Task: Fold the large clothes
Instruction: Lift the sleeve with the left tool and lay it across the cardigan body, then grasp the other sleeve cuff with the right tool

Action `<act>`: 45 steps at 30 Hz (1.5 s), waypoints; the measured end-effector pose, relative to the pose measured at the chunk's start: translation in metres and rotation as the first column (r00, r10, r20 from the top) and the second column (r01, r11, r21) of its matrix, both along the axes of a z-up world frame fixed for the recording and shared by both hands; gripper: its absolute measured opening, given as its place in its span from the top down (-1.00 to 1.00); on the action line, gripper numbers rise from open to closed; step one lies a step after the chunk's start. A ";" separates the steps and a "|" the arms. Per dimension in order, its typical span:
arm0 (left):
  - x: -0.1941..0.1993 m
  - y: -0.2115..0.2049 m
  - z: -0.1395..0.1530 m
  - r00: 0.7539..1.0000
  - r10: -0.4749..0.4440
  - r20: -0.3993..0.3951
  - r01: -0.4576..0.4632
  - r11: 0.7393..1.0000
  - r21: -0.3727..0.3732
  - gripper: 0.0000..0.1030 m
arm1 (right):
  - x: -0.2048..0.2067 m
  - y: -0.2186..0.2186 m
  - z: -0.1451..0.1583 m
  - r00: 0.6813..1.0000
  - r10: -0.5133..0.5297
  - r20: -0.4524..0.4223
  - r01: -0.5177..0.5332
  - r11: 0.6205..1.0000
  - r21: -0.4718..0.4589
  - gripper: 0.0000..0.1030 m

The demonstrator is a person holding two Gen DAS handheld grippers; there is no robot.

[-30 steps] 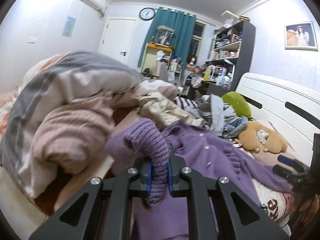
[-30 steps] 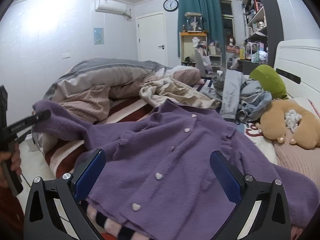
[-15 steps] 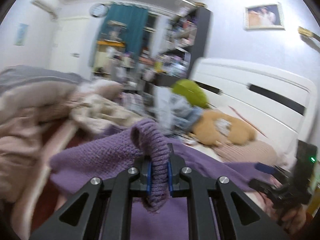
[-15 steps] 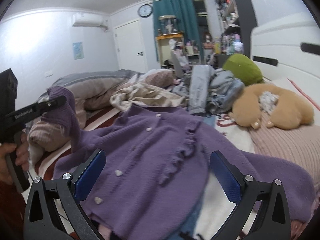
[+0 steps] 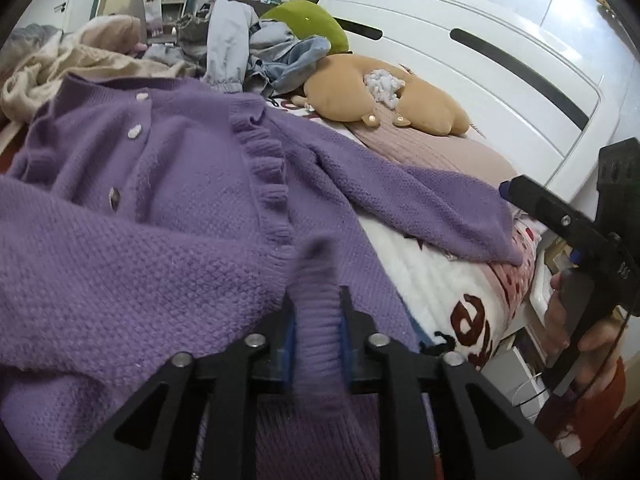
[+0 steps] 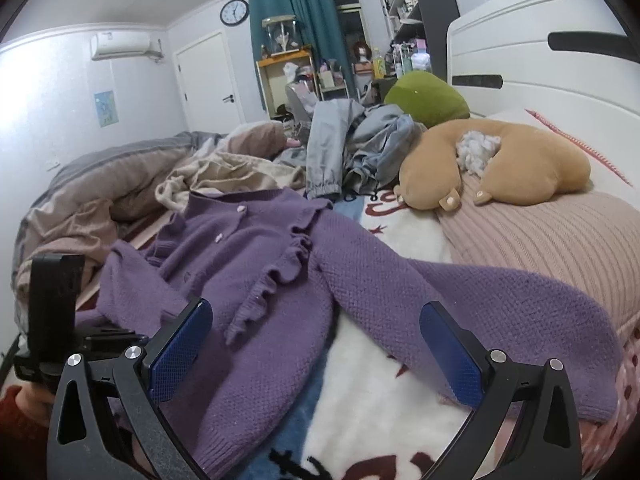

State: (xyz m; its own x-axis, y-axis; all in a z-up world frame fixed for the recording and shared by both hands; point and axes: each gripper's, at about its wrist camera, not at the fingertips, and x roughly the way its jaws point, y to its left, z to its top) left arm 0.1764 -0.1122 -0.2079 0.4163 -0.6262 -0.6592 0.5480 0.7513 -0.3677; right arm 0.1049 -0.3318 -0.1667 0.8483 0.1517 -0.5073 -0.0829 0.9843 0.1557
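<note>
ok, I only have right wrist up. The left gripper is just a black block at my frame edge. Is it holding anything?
Observer: Yes. In the left wrist view, the left gripper is shut on the purple cardigan's ribbed sleeve cuff.
Operator: Where does that sleeve run?
Observer: It lies across the cardigan's front, below the third button.
Operator: And my gripper, seen from that side?
Observer: The right gripper sits at the bed's edge, one finger just past the other cuff. It looks apart from that cuff, not touching.
</note>
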 end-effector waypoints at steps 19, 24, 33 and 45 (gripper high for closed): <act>-0.039 0.211 0.044 0.893 0.429 0.135 -0.431 0.902 -0.014 -0.36 | 0.077 0.115 -0.062 0.831 0.456 -0.319 -0.458 0.886 0.074 -0.48; -0.037 0.250 0.015 0.847 0.524 0.091 -0.527 0.850 0.016 -0.44 | 0.085 0.140 -0.075 0.787 0.489 -0.376 -0.523 0.852 0.014 -0.14; -0.032 0.248 -0.007 0.830 0.554 0.067 -0.557 0.829 0.049 -0.48 | 0.077 0.158 -0.066 0.805 0.451 -0.386 -0.542 0.823 -0.170 0.74; -0.036 0.237 -0.001 0.822 0.559 0.110 -0.569 0.814 0.115 -0.51 | 0.077 0.147 -0.019 0.873 0.413 -0.260 -0.472 0.851 -0.233 0.78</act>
